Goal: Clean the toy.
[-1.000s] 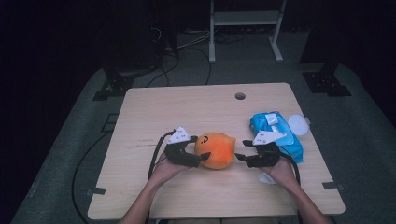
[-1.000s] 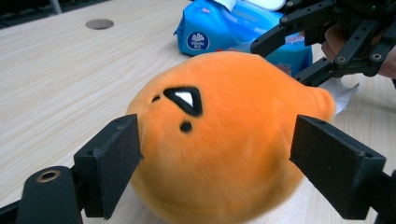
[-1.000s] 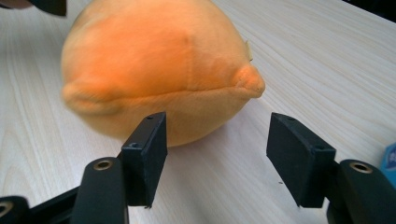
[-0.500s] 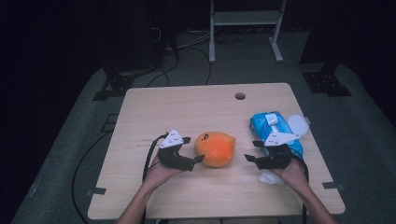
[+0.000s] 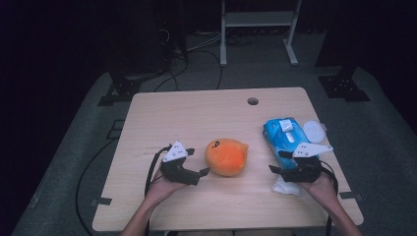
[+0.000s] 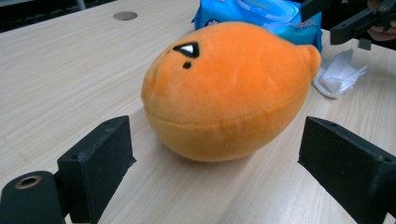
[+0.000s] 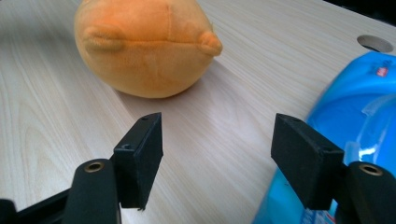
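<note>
Orange plush [image 5: 226,157] on table [image 5: 196,118], untouched; left gripper [image 5: 195,162] fingers wide, right gripper [image 5: 277,162] fingers wide.

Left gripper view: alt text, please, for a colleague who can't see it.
An orange plush toy lies on the wooden table just beyond the left gripper, whose open fingers are clear of it. Behind: a blue wipes pack and a crumpled tissue.

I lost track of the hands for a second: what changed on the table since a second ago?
Both grippers drew back from the orange plush toy: the left gripper toward the left, the right gripper toward the blue wipes pack. Both now stand open, apart from the toy. Toy, pack and crumpled tissue stayed put.
</note>
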Demonstrator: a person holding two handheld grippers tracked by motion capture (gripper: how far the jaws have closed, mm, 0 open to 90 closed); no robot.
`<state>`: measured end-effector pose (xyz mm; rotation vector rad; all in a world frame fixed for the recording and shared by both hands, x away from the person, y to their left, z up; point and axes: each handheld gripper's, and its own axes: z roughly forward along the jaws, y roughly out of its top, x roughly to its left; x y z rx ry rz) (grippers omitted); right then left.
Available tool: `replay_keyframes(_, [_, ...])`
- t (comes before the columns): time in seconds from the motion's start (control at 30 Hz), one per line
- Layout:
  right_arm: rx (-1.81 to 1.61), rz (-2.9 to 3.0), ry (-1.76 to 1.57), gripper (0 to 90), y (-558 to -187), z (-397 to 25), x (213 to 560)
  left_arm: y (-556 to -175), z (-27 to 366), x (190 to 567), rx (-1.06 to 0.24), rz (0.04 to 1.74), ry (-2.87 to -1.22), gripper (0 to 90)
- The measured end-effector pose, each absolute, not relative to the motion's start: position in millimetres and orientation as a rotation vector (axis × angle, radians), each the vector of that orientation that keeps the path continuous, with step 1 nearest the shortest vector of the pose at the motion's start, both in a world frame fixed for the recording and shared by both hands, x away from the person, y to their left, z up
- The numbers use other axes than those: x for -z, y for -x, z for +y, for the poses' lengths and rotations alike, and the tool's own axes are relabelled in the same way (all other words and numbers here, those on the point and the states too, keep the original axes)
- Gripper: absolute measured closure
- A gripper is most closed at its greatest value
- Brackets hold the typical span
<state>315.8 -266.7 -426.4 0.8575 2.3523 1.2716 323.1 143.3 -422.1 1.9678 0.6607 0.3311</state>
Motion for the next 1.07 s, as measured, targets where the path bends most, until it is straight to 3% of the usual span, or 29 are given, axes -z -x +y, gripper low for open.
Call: replay_keyframes(1.07, [-1.334,2.269,-0.952,28.4,-267.0,-315.8,446.3,-290.9,164.7,446.5,-0.317,0.722,-1.955,7.2])
